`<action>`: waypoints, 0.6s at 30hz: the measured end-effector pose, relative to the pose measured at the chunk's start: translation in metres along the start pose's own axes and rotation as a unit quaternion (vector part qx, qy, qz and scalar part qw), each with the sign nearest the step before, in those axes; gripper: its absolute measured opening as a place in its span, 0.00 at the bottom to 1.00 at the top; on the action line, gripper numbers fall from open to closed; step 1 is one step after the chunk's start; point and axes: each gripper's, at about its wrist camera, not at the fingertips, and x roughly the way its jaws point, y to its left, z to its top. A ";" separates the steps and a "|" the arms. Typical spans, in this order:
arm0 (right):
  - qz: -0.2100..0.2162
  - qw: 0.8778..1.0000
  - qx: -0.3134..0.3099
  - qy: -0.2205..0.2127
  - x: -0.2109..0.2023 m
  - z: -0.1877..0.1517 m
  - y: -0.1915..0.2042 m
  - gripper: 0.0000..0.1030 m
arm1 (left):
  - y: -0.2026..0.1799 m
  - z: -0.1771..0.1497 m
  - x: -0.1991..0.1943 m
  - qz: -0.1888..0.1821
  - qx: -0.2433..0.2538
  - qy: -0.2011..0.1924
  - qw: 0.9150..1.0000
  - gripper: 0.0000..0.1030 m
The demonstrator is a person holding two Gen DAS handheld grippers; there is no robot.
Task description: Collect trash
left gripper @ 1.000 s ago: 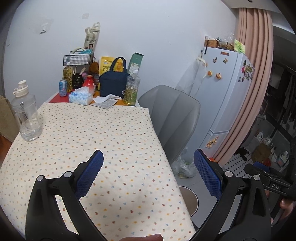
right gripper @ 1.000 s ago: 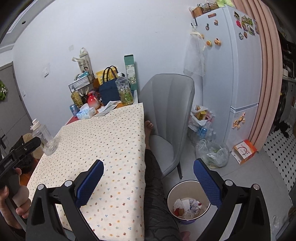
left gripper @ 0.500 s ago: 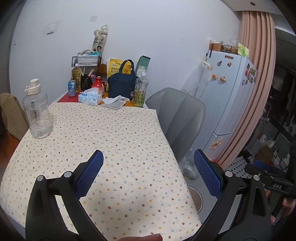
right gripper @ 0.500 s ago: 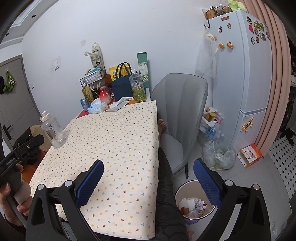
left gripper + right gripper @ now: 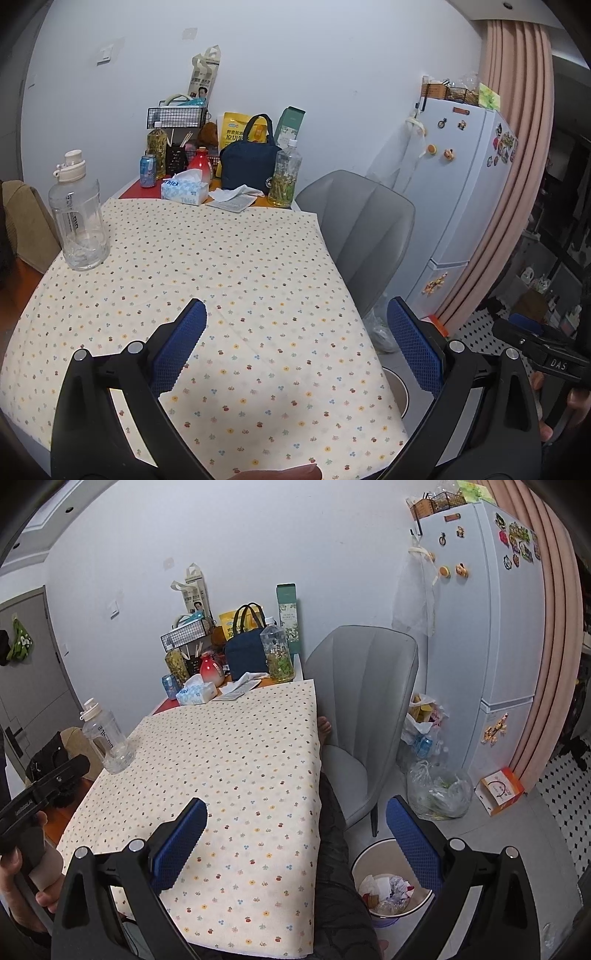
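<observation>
Trash (image 5: 384, 888) in floor bin (image 5: 360, 860); tablecloth (image 5: 207, 280)

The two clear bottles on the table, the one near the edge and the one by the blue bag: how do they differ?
The water bottle is wide, with a chunky white flip lid; the tea bottle is slimmer, with a small white cap. The water bottle looks nearly empty; the tea bottle holds yellowish liquid at its bottom. The water bottle stands alone on the dotted cloth; the tea bottle sits among clutter beside the bag. Both are clear plastic, upright and capped.
</observation>
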 end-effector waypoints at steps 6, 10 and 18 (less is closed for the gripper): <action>0.003 1.000 0.006 0.001 -0.001 -0.001 0.000 0.93 | 0.000 0.000 0.000 0.004 -0.002 0.001 1.000 0.94; 0.004 1.000 0.009 0.002 -0.001 -0.002 -0.004 0.92 | 0.002 -0.002 0.000 0.006 -0.005 0.001 1.000 0.94; 0.006 1.000 0.008 0.005 -0.001 -0.002 -0.006 0.92 | 0.003 -0.003 -0.001 0.006 -0.006 0.002 1.000 0.94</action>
